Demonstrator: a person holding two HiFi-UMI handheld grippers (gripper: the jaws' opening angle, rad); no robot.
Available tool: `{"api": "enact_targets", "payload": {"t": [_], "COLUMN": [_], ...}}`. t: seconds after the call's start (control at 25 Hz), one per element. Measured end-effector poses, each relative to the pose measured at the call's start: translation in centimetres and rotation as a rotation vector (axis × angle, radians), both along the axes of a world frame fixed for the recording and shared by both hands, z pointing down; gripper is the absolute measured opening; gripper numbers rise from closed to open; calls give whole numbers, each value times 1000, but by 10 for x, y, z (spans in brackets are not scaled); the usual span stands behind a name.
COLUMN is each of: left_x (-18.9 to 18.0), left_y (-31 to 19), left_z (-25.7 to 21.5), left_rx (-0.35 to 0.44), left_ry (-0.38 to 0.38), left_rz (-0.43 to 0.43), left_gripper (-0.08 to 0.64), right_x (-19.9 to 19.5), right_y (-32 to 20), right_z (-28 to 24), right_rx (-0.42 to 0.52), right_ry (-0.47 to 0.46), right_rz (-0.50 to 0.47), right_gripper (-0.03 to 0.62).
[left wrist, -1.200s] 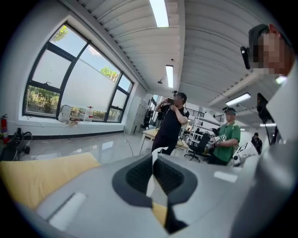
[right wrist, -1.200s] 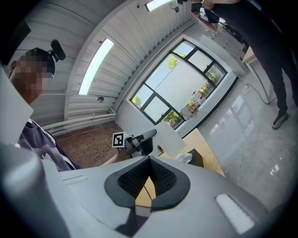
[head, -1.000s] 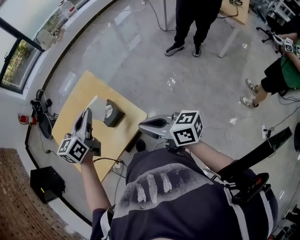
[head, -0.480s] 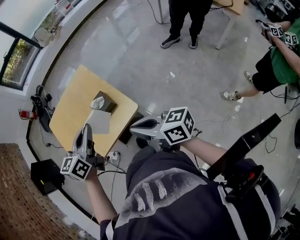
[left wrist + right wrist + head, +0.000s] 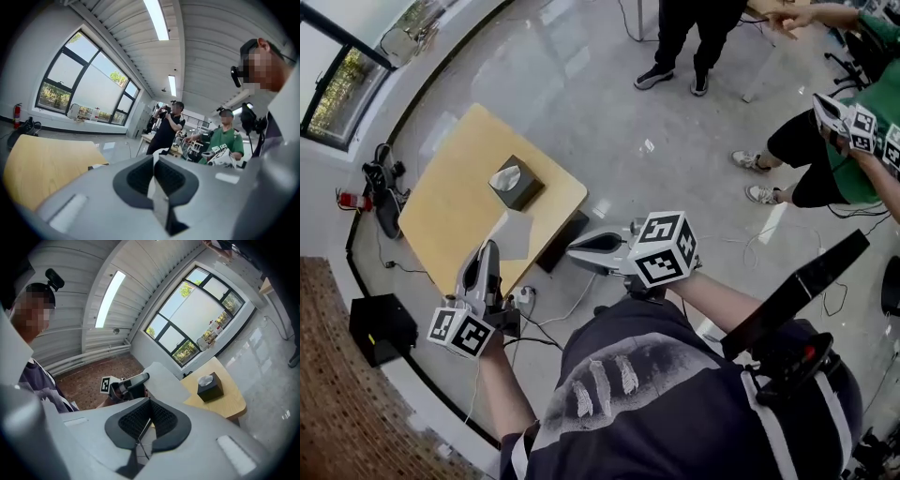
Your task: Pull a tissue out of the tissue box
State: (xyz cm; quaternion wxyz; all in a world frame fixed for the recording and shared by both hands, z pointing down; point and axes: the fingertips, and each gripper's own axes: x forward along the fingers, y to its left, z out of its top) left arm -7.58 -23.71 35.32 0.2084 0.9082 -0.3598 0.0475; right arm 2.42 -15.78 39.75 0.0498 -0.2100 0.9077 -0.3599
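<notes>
A dark tissue box [image 5: 517, 185] with a white tuft at its slot stands on the small wooden table [image 5: 450, 202]; the right gripper view shows the tissue box [image 5: 209, 386] too. My left gripper [image 5: 491, 247] is shut on a white tissue [image 5: 512, 234] that hangs free over the table's near edge, apart from the box. In the left gripper view the tissue [image 5: 155, 158] sticks up between the left gripper's [image 5: 154, 164] closed pads. My right gripper [image 5: 572, 251] floats beside the table, its jaws shut with nothing in them, as the right gripper [image 5: 150, 401] view shows.
A black case [image 5: 375, 328] sits on the floor near the brick wall. Cables and a power strip [image 5: 525, 298] lie under the table's near edge. Two other people [image 5: 684, 37] stand on the far floor. A fire extinguisher [image 5: 352, 199] and a window are at the left.
My left gripper has drawn back from the box towards me with the tissue, which now hangs clear of the box. The right gripper has shifted a little.
</notes>
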Motion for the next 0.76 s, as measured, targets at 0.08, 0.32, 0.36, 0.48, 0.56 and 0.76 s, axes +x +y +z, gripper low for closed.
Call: {"api": "enact_targets", "payload": {"t": [0.08, 0.32, 0.36, 0.48, 0.56, 0.76], "left_x": [-1, -39, -44, -54, -63, -111], "left_y": [12, 46, 50, 64, 87, 174], "left_z": [-7, -27, -30, -35, -36, -43], "left_rx": [15, 80, 89, 97, 76, 12], "left_ry": [27, 99, 104, 105, 131, 210], "left_rz": [22, 54, 53, 32, 47, 158], "left_gripper": [3, 3, 3, 3, 3, 3], "right_x": [-7, -56, -62, -76, -90, -153], "right_y": [7, 23, 25, 36, 61, 161], "right_z": [-1, 2, 0, -8, -10, -11], "right_rx": [2, 28, 32, 22, -5, -85], "right_ry": [13, 63, 69, 77, 82, 96], "right_rz": [1, -25, -33, -65, -65, 8], "right_gripper": [-3, -3, -3, -3, -3, -3]}}
